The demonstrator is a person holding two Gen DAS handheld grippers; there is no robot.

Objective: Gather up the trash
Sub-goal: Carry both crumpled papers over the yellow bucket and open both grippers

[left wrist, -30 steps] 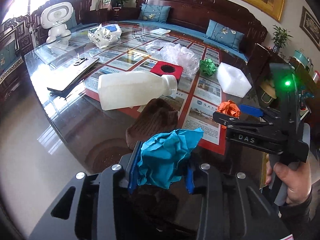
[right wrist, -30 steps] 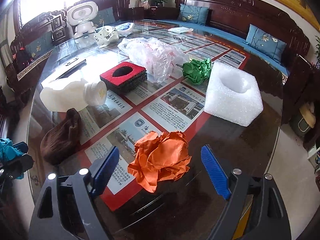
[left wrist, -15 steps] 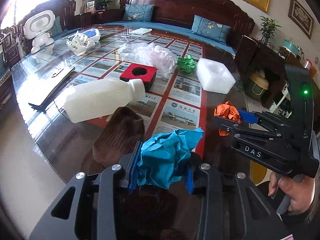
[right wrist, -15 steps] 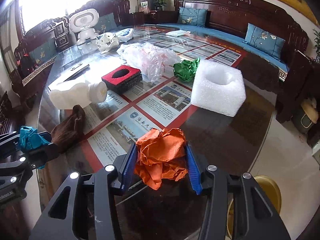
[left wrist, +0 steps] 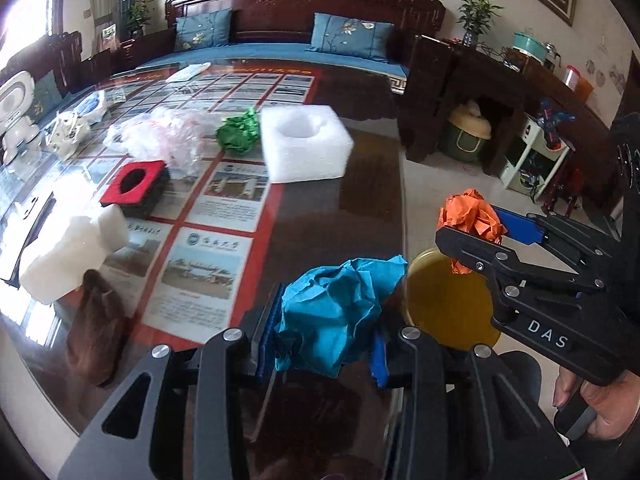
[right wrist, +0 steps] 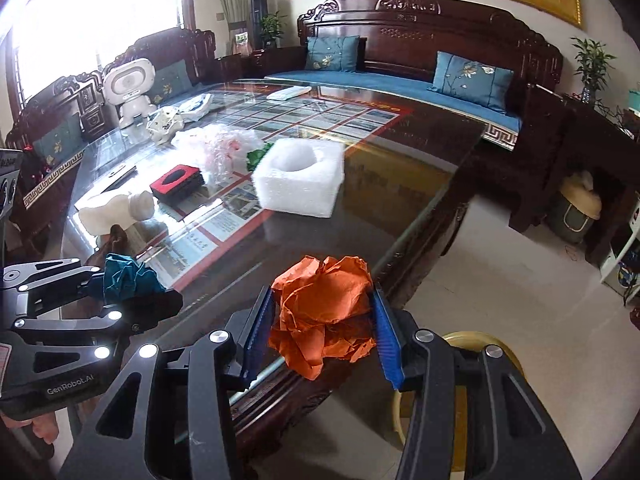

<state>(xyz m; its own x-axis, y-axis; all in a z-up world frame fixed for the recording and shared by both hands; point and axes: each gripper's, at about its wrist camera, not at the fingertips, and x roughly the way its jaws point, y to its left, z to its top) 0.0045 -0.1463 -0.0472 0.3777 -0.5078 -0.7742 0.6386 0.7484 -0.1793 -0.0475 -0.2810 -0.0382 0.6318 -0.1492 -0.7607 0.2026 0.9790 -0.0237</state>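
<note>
The left gripper is clamped on a crumpled blue paper ball, which is pressed between its blue pads and held clear of the glass table, at the table's near right corner. The right gripper is closed on a crumpled orange paper ball, gripped on both sides and held above the table's near edge. A yellow bin is seen on the floor just beyond that corner, partly hidden below both grippers.

Left on the table are a green paper ball beside a white foam block, a crumpled clear plastic bag, a red-and-black foam piece, a white plastic bottle lying on its side, and a brown cloth at the near left.
</note>
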